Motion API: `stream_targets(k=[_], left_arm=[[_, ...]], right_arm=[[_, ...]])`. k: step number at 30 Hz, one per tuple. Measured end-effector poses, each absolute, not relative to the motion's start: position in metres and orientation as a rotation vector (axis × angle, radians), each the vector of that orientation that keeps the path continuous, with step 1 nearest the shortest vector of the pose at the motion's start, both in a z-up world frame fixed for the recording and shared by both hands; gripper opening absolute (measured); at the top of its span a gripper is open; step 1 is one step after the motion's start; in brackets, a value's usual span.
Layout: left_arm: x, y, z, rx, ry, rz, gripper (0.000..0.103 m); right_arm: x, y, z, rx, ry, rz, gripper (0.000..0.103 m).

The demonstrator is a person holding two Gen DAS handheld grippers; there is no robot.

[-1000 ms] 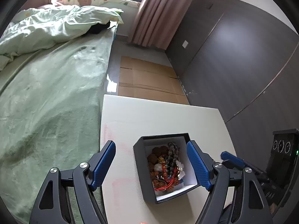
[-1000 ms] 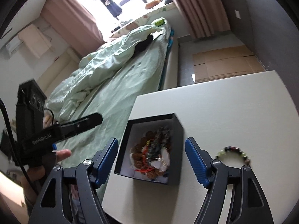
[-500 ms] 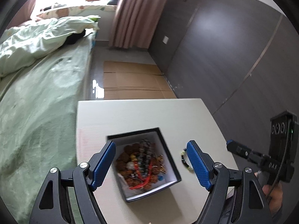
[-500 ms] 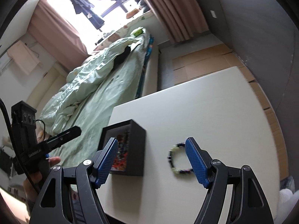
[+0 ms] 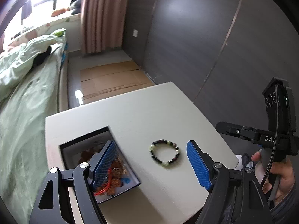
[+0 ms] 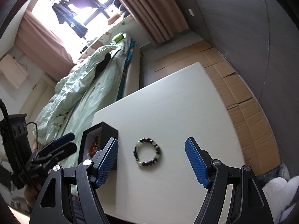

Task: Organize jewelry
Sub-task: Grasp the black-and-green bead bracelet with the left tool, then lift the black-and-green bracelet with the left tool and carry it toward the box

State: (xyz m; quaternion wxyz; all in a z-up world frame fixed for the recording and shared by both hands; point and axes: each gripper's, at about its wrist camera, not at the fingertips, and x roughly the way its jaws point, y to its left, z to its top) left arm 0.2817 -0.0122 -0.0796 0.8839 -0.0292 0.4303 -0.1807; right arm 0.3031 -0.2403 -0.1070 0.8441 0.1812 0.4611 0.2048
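A beaded bracelet [image 5: 164,154] with dark and pale green beads lies flat on the white table [image 5: 142,112]. It also shows in the right wrist view [image 6: 147,154]. A black open box [image 5: 78,143] full of mixed jewelry stands to its left, seen side-on in the right wrist view [image 6: 104,132]. My left gripper [image 5: 151,163] is open and empty above the table, its left finger over the box. My right gripper [image 6: 151,160] is open and empty, with the bracelet between its fingers in view.
A bed with a green duvet [image 5: 22,85] runs along the table's left side. Flattened cardboard [image 5: 114,78] covers the floor beyond the table. A dark wardrobe wall [image 5: 205,37] stands to the right. The table's right edge [image 6: 231,123] drops to the floor.
Both grippers have swung right: the box slid to the left of each view and the bracelet now sits between the fingers of both. Both stay open.
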Motion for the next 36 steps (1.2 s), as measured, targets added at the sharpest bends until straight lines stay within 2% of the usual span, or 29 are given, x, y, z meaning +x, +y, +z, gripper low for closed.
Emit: stream_targets(k=[7,11,13,17,19,26,30,33,35,36], left_arm=[[0.301,-0.044,-0.092,0.005,0.982,-0.401,0.055],[0.316,-0.056,-0.107,0.04,1.054,-0.393,0.047],[0.323,-0.061,-0.116,0.058,1.099,-0.386,0.038],[0.33,-0.069,-0.131,0.092,1.151,-0.367,0.036],[0.337,-0.073,-0.139,0.108,1.182,-0.352,0.031],[0.357,-0.08,-0.164,0.166,1.256,-0.28,0.028],[0.362,-0.081,-0.179,0.187,1.293,-0.242,0.022],[0.363,-0.079,-0.183,0.176,1.303,-0.239,0.022],[0.364,-0.078,-0.184,0.165,1.305,-0.235,0.018],[0.362,-0.078,-0.184,0.16,1.305,-0.234,0.011]], right_arm=[[0.301,-0.264,-0.111,0.41,0.985,0.388,0.074],[0.302,-0.272,-0.116,0.429,1.006,0.359,0.074],[0.303,-0.28,-0.119,0.444,1.014,0.336,0.074],[0.304,-0.291,-0.122,0.453,1.025,0.28,0.074],[0.305,-0.293,-0.124,0.455,1.032,0.266,0.074],[0.308,-0.296,-0.127,0.467,1.046,0.272,0.074],[0.308,-0.297,-0.128,0.477,1.045,0.276,0.074],[0.309,-0.297,-0.128,0.48,1.048,0.284,0.074],[0.309,-0.297,-0.128,0.483,1.048,0.288,0.074],[0.31,-0.298,-0.128,0.485,1.047,0.288,0.074]])
